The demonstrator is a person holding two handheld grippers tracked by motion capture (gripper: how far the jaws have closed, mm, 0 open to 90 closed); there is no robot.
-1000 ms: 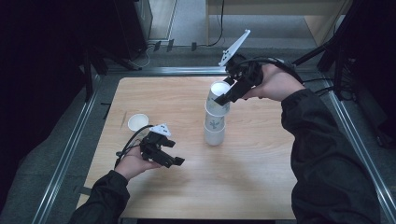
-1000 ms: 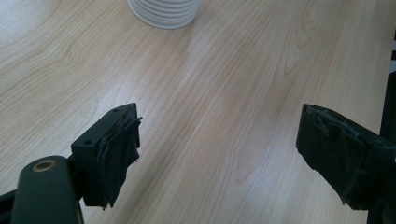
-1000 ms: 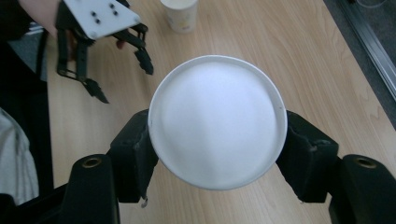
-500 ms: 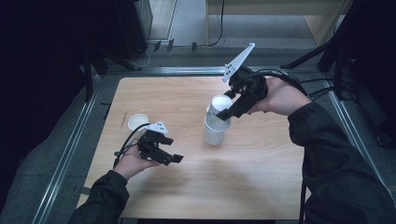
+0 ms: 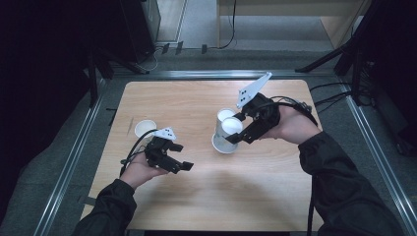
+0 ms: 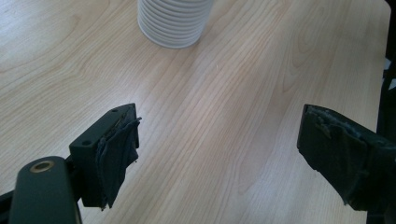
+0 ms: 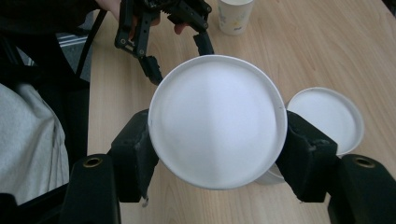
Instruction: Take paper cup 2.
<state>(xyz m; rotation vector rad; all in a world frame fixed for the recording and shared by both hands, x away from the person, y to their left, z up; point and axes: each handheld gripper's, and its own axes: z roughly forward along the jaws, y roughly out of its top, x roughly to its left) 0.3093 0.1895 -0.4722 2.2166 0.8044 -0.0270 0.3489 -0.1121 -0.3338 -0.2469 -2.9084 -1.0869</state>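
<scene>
Pinching one white paper cup (image 7: 217, 121) by its sides just under the rim, the right tool (image 5: 242, 129) holds it upturned-bottom toward its own camera, beside the stack of inverted paper cups (image 5: 224, 130) near the middle of the table (image 5: 275, 196). The left tool (image 5: 173, 158) hangs over the table's near left part with its jaws spread and nothing between them.

A thin paper wall squeezed across its width could buckle or slip out, and if the cup is lowered off-centre its rim may catch the stack's top and tip the column, which nothing steadies, since the left tool is well apart from it.

From the right gripper view, the held cup's round bottom sits square between both pads, with the stack's top just beside it and a single upright printed cup (image 7: 235, 15) beyond. From the left gripper view, the stack's ribbed lower rims rest on the wood ahead of the open jaws.
</scene>
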